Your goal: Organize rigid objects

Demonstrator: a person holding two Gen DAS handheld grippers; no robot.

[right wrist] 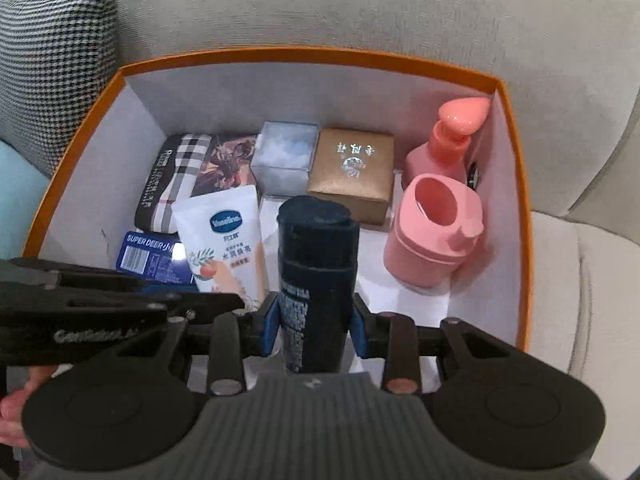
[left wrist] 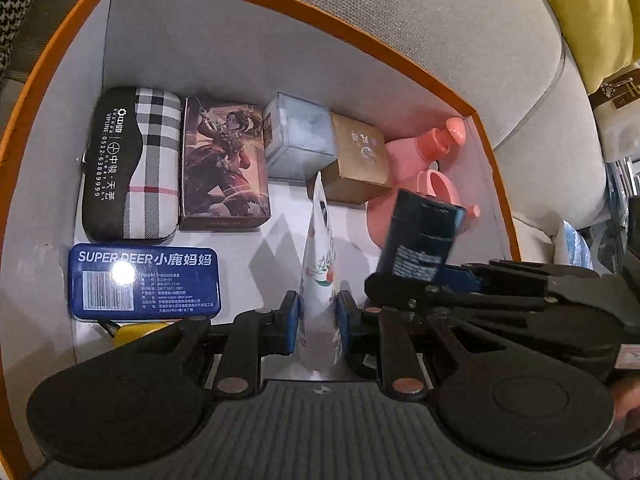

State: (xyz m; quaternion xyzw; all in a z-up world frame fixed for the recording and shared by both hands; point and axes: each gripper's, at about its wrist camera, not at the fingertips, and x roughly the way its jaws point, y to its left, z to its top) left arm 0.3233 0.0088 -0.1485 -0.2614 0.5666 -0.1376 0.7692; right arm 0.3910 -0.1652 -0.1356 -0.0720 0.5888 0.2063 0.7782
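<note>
Over the orange box (right wrist: 516,184), grippers (left wrist: 318,316) (right wrist: 316,320) clamp tube (left wrist: 318,264) and bottle (right wrist: 316,276).

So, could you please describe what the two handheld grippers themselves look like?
Both the left gripper and right gripper are matte black linkage mechanisms with blue finger pads, round black discs either side, a ribbed grey centre plate, and silver and copper pivot rivets. White lettering marks one arm. No cables show.

Grey sofa (right wrist: 360,12), houndstooth cushion (right wrist: 56,68), yellow cushion (left wrist: 580,12).
</note>
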